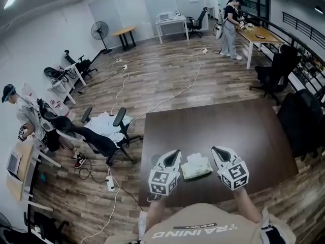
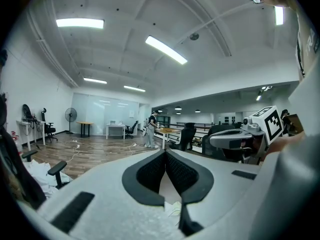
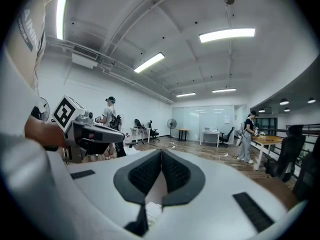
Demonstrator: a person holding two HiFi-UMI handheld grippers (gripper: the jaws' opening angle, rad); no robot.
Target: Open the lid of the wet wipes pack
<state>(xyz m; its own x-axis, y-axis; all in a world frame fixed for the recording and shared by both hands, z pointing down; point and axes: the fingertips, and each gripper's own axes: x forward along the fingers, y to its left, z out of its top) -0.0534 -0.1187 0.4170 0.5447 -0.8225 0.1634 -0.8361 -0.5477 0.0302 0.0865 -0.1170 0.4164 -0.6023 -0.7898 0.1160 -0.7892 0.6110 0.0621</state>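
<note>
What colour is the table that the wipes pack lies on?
Dark brown. The head view shows the table best, with the pale wet wipes pack on it.

A small, soft, pale green-and-white wet wipes pack (image 1: 197, 168) lies flat on the dark brown surface (image 1: 213, 126), close to its near edge. Its far side shows white. Whether its lid is raised cannot be told.

We've got the wet wipes pack (image 1: 196, 167) on the table (image 1: 213, 131), by its near edge. Left gripper (image 1: 175, 153) sits just left of the pack, right gripper (image 1: 217, 151) just right. Office chair (image 1: 104, 136) stands well left of the pack, off the table.
</note>
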